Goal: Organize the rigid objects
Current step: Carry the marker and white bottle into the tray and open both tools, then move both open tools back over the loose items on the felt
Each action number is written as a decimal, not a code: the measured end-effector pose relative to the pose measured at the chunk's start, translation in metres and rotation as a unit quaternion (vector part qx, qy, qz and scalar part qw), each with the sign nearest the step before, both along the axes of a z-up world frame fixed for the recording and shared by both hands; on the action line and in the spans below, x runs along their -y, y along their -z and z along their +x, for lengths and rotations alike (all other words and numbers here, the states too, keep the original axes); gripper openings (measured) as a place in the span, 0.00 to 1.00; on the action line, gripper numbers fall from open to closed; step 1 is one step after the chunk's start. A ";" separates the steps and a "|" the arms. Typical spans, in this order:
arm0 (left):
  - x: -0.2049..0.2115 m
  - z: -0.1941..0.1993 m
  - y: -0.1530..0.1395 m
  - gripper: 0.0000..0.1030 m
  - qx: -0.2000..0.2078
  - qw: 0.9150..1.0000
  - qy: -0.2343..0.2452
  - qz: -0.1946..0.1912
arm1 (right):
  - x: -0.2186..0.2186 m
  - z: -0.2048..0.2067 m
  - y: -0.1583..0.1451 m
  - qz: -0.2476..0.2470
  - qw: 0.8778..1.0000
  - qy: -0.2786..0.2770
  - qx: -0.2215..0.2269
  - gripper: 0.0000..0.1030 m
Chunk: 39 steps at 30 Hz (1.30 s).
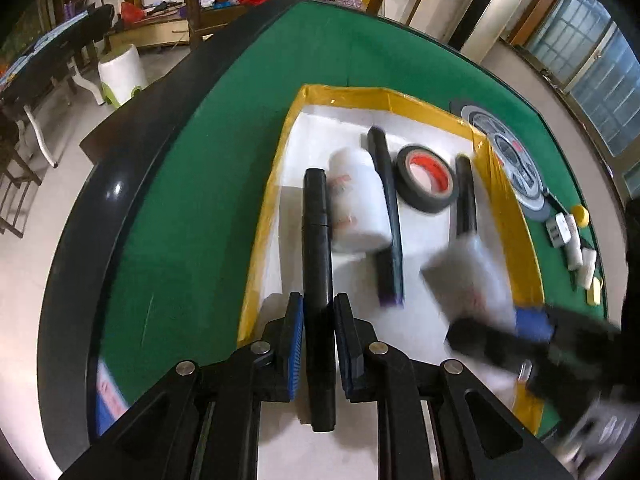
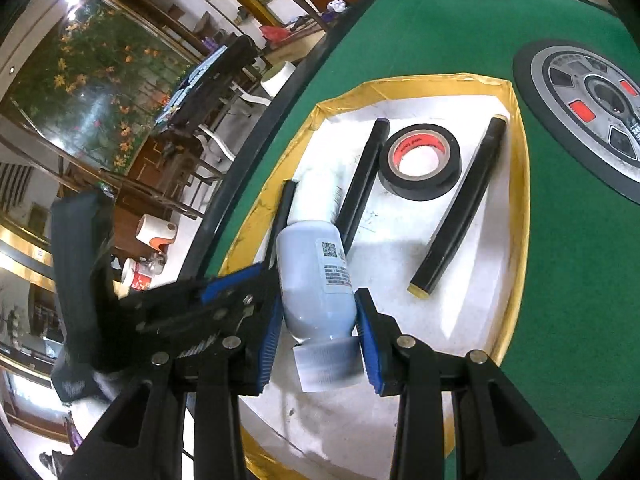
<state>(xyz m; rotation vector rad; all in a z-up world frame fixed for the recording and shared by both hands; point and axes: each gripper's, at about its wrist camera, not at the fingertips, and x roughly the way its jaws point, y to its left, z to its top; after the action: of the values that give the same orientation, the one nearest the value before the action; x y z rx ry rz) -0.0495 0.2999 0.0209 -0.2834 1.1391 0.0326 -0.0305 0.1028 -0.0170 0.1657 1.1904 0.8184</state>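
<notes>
Green felt table (image 1: 192, 200) – cluttered room behind, yellow-rimmed tray (image 1: 280, 168) on top

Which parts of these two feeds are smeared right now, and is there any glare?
Left wrist view: right gripper and its white bottle smear with motion blur; a glare spot on the table's black rim.
Right wrist view: bottle cap soft, left gripper slightly blurred; tape roll sharp.
</notes>
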 end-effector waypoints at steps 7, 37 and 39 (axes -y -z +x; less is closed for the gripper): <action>0.001 0.018 -0.012 0.33 0.035 0.999 -0.020 0.011 | -0.009 -0.001 0.000 -0.039 0.999 0.011 0.034 0.34; 0.067 -0.111 -0.091 0.77 0.218 0.976 -0.015 -0.010 | 0.122 -0.083 -0.071 -0.120 0.933 0.156 0.302 0.73; 0.080 -0.112 -0.092 0.77 0.217 0.976 -0.004 -0.006 | 0.144 -0.083 -0.070 -0.128 0.927 0.178 0.303 0.73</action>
<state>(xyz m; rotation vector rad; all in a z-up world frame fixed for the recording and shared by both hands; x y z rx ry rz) -0.1614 0.2196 0.1127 -0.2896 0.7045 -0.0285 -0.1139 -0.0414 0.0532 -0.0856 0.6399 0.3417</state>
